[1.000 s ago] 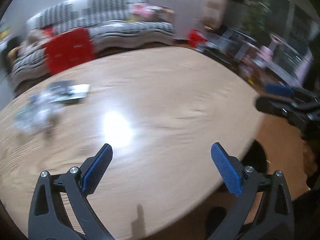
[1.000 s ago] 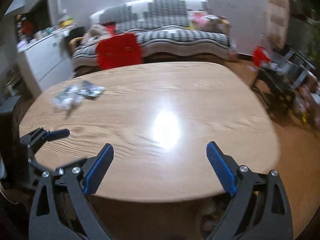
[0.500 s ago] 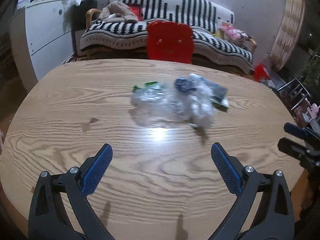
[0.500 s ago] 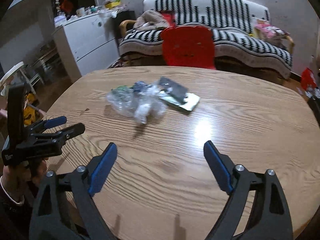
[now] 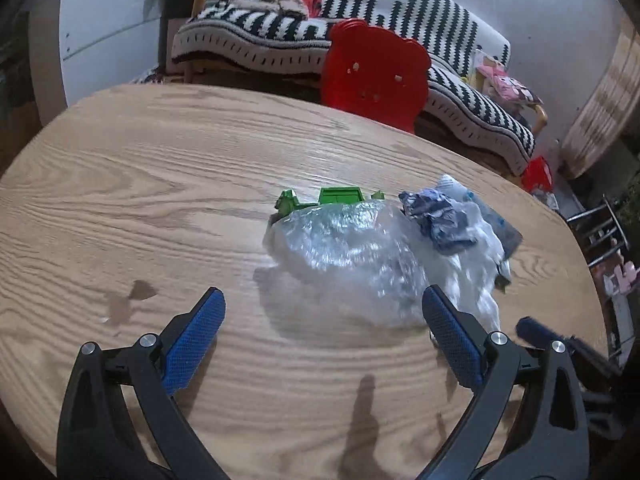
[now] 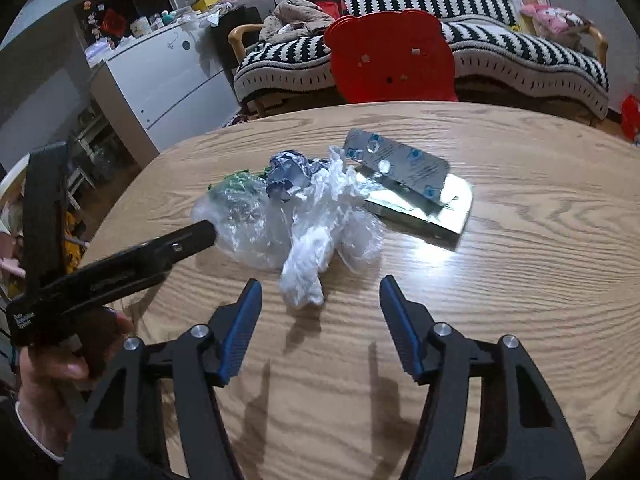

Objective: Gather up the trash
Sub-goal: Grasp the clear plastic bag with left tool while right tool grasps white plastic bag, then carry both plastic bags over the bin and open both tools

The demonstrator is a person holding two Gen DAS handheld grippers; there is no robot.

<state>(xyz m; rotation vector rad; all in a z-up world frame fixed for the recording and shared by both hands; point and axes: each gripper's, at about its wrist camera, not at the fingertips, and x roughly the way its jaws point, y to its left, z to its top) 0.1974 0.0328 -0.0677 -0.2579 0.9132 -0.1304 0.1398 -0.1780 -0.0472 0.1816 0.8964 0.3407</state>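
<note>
Within the last second both views have swung from bare, blurred wood to a sharp pile of trash, which now lies just ahead of both tools. That suggests the approach is nearly done and picking up comes next.

The left hand-held gripper [image 5: 322, 338] stands wide open with nothing between its blue pads; the crumpled clear plastic bag [image 5: 344, 248] lies just beyond its tips. The right hand-held gripper [image 6: 320, 326] is closing, yet the pads press on nothing: the white plastic film wad [image 6: 310, 248] ends just short of them.

The pile sits in the middle of the oval light-wood counter [image 6: 540, 280]. Its far side holds a crushed blue-and-white paper ball [image 6: 290, 174] and green plastic pieces [image 5: 328, 198]; to the right a silver blister pack [image 6: 396, 166] leans on a flat shiny foil pouch [image 6: 436, 208].

No bin or bag for collecting shows in either view. Whether the clear bag holds anything cannot be told.
</note>
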